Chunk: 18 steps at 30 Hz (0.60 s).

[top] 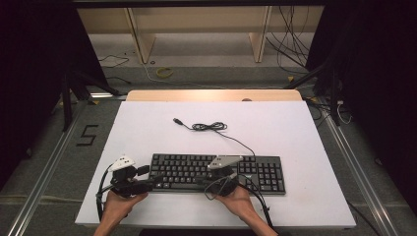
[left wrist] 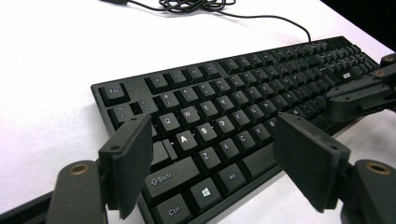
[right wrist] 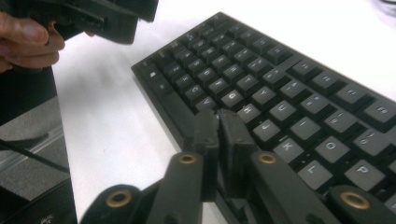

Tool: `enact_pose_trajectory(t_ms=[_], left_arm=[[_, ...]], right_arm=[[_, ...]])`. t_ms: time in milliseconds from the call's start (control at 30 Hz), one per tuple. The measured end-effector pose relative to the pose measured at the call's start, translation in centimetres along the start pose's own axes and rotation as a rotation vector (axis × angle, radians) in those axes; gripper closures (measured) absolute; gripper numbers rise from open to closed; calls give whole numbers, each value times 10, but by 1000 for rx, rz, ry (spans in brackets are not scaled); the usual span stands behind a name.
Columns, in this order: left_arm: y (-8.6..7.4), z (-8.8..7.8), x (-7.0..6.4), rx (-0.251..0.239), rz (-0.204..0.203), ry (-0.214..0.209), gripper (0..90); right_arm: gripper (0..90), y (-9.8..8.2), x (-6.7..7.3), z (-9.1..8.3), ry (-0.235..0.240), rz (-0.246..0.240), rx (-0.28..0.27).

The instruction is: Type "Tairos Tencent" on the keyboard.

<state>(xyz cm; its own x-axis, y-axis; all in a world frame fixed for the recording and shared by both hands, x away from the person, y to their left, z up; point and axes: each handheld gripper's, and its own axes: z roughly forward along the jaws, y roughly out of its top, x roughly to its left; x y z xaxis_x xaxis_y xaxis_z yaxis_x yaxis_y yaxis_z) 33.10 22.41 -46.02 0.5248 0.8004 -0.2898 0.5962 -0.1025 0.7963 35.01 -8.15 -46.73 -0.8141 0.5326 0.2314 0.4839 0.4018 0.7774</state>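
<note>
A black keyboard (top: 216, 172) (left wrist: 233, 116) (right wrist: 280, 93) lies across the near half of the white table (top: 295, 128). Its cable (top: 211, 127) runs back in a loose tangle to a free USB plug (top: 177, 120). My left gripper (top: 146, 179) (left wrist: 217, 135) is at the keyboard's left end, open, with its jaws spread wide above the letter keys and nothing gripped. My right gripper (top: 202, 183) (right wrist: 218, 114) is shut with nothing between its pads, its tips over the front row of keys near the middle of the keyboard.
The table's front edge (top: 216, 223) runs just under both hands. A wooden strip (top: 211, 95) borders the far side. Beyond it stand wooden frame legs (top: 140, 39) and loose cables (top: 290, 44) on the floor. Metal rails (top: 49, 167) flank the table.
</note>
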Motion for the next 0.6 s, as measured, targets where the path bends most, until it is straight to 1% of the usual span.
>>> enact_pose_trajectory(t_ms=[233, 600], left_arm=[[-2, -3, 0, -7, -2, 2, 283], [-4, -4, -1, -10, -3, 0, 283]], right_arm=[[900, -3, 3, 9, 3, -9, 36], [900, -5, 3, 15, -14, -12, 50]])
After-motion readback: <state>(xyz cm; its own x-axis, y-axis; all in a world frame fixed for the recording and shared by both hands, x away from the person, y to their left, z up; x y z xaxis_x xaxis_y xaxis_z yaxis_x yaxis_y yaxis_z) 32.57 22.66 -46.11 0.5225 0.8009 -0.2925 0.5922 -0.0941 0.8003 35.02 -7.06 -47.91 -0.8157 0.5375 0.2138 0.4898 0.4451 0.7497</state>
